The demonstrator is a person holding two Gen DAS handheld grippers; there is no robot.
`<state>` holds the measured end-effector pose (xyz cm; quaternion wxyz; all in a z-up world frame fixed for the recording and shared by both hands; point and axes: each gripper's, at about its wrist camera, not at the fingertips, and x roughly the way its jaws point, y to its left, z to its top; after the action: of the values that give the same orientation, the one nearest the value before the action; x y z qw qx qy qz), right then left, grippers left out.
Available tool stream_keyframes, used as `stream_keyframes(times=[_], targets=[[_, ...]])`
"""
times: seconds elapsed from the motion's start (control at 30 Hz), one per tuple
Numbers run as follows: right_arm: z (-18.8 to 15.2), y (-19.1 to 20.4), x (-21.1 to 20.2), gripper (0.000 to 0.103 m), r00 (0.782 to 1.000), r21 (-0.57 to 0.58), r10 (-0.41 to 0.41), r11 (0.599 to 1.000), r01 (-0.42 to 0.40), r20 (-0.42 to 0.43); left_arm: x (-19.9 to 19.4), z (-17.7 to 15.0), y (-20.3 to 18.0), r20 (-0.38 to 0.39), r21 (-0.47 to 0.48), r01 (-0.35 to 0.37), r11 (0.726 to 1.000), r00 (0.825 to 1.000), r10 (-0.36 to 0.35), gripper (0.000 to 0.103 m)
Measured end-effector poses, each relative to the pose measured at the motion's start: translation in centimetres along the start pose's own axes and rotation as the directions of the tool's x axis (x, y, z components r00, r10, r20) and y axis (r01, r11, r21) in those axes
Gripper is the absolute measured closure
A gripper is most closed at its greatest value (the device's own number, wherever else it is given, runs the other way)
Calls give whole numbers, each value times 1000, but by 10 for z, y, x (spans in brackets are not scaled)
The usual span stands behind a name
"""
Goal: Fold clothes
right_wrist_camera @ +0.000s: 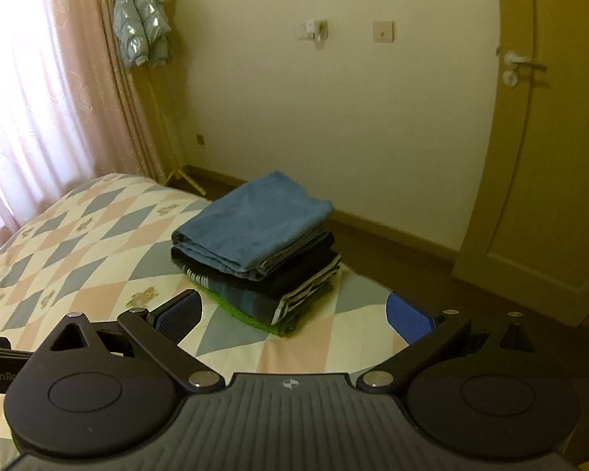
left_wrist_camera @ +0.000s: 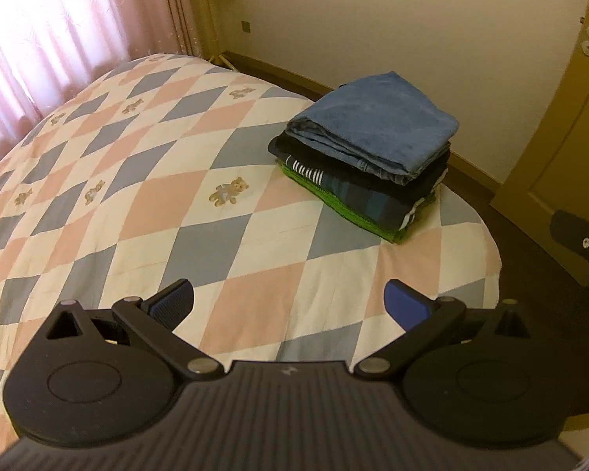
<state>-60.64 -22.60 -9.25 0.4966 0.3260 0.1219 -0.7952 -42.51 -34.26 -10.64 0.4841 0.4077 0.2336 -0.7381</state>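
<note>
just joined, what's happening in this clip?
A person holds two claws over a bed for clothes folding. Both the left claw and right claw are open and empty, touching nothing. A neat stack of folded clothes sits near the bed's corner, a blue piece on top, dark and striped ones under it, green at the bottom. No unfolded clothes show on the bed; a jacket hangs by the curtain.

The left gripper (left_wrist_camera: 288, 304) was matte black, with a ribbed body, two round discs and silver pivot screws. Its fingers (left_wrist_camera: 406, 304) carried blue textured pads. The right gripper (right_wrist_camera: 294, 314) had the same build, with a small white emblem (right_wrist_camera: 290, 384) on the ribbed part.
</note>
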Motion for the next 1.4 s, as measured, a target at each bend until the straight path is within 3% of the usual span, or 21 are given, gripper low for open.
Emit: stream_keyframes(times=[0.3, 0.87, 1.4], targets=[[27, -18, 60, 0, 977, 25, 60, 998, -56, -204, 27, 36, -21, -24, 18, -13, 1000, 1000, 14, 1], [63, -46, 130, 0, 938, -77, 60, 993, -91, -342, 74, 90, -71, -75, -9, -67, 998, 995, 66, 1], [95, -72, 175, 0, 916, -125, 100, 979, -160, -388, 88, 110, -101, -82, -55, -129, 990, 989, 124, 1]])
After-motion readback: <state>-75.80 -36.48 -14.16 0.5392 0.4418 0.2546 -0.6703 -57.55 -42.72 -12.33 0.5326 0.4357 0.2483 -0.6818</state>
